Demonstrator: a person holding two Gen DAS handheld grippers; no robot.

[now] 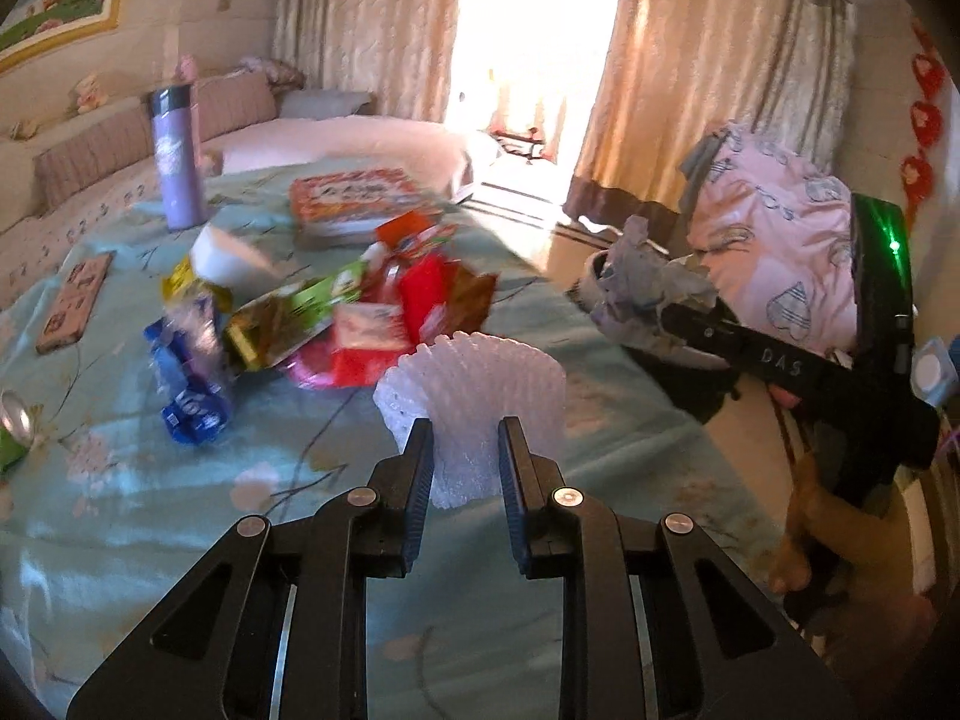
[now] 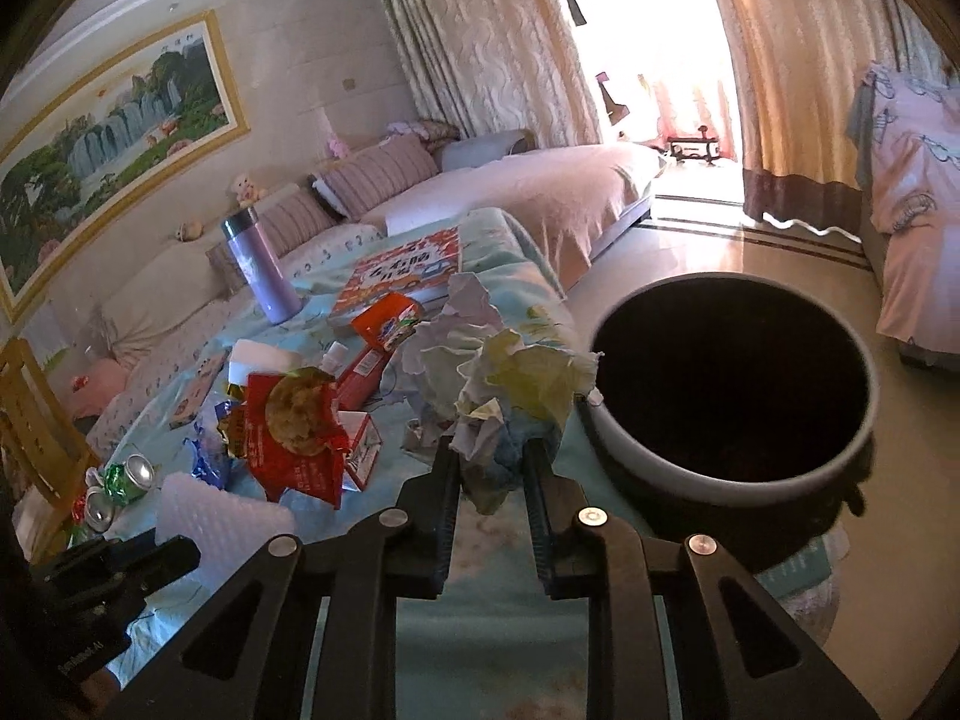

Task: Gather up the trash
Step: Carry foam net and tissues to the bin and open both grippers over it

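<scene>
Lower centre, both views: my left gripper [image 1: 465,444] pinches white foam fruit netting [image 1: 474,402]; my right gripper [image 2: 492,468] pinches crumpled paper [image 2: 504,384]. Step: carrying. Next, judged: release over the bin [image 2: 738,468].

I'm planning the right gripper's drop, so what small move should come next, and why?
Probably carry the right gripper a little further right, over the bin, before opening. It is shut on the crumpled paper, which sits just left of the bin's rim, so releasing now might drop it on the table.
</scene>
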